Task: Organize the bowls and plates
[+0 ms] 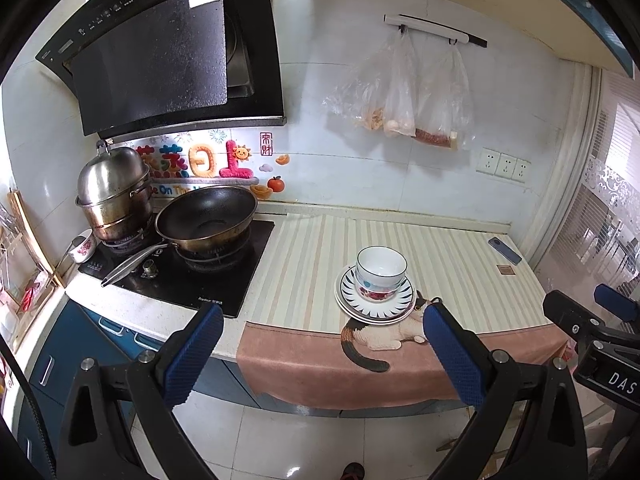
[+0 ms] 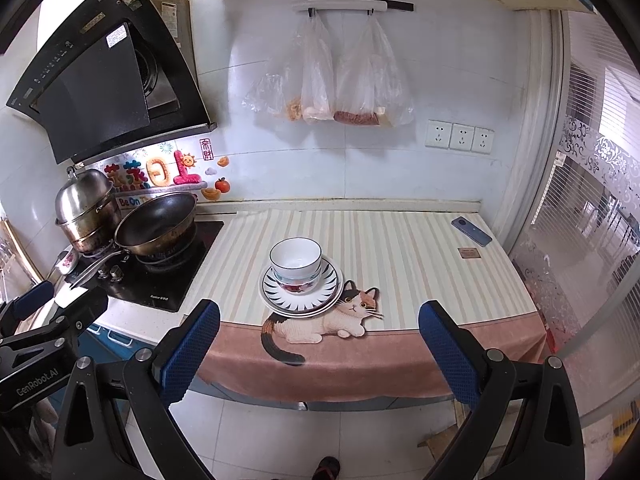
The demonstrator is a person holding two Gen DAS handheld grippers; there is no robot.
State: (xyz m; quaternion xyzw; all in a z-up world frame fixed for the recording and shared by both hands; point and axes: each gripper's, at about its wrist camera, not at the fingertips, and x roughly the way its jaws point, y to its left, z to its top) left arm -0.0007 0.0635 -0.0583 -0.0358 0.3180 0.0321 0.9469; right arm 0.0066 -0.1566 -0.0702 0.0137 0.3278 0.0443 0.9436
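Note:
A white bowl (image 1: 381, 267) (image 2: 295, 261) with a dark rim is nested in a flowered bowl (image 1: 376, 293) (image 2: 297, 287). Both stand on a stack of plates (image 1: 405, 298) (image 2: 330, 285), the top one with a black ray pattern. The stack rests on the striped counter mat (image 1: 320, 256) (image 2: 384, 248) near its front edge. My left gripper (image 1: 322, 322) hangs open in front of the counter, short of the stack, nothing between its blue pads. My right gripper (image 2: 318, 322) is also open and empty, level with the counter's front edge.
A black wok (image 1: 206, 218) (image 2: 158, 226) and a steel steamer pot (image 1: 114, 192) (image 2: 86, 208) sit on the hob at left. A small flowered bowl (image 1: 83, 248) stands beside the hob. A phone (image 1: 505, 251) (image 2: 471, 231) lies at back right. Plastic bags (image 1: 404, 92) (image 2: 332, 80) hang on the wall.

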